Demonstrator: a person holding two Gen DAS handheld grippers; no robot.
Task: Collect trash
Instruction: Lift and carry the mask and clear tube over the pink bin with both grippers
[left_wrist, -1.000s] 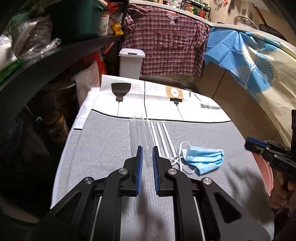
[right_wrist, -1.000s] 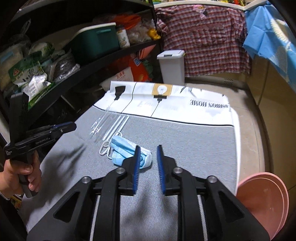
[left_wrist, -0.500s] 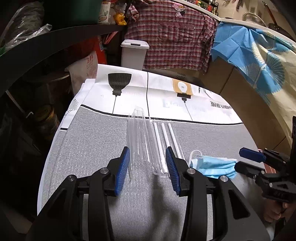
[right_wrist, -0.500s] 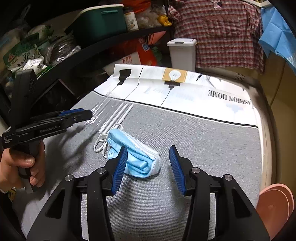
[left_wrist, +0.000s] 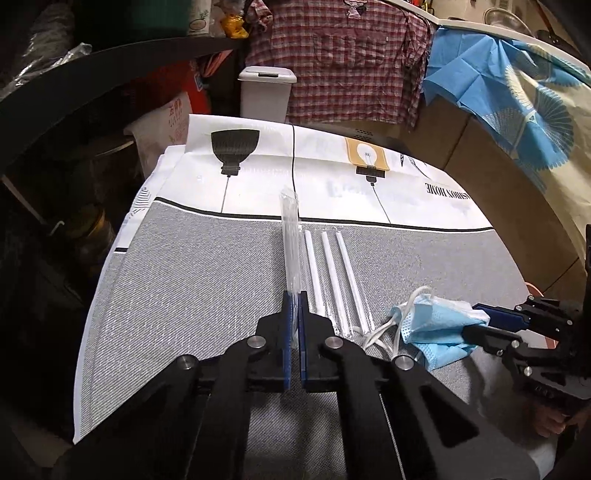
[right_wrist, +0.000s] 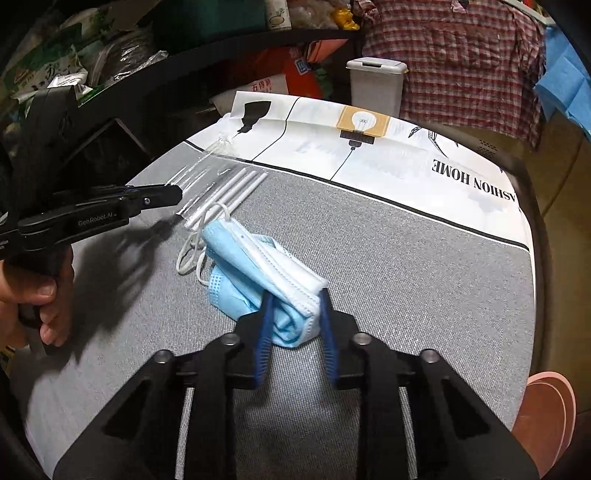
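Observation:
My left gripper (left_wrist: 294, 295) is shut on a clear plastic wrapper (left_wrist: 290, 236), which stands up on edge from the grey cloth; it also shows in the right wrist view (right_wrist: 207, 166). Three white straws (left_wrist: 334, 273) lie beside it. My right gripper (right_wrist: 293, 299) is closed around a crumpled blue face mask (right_wrist: 255, 266), pinching its near folded end. The mask (left_wrist: 432, 325) lies to the right of the straws in the left wrist view, with its white loops touching the straw ends.
A white lidded bin (left_wrist: 266, 90) stands past the table's far edge. A dark shelf (right_wrist: 184, 55) with bags and a green box overhangs the left side. A pink plate (right_wrist: 550, 417) lies at the near right edge. The tablecloth (left_wrist: 184, 280) covers the table.
Both grippers were open half a second ago. The left has closed on the clear wrapper and the right has moved forward and closed on the mask.

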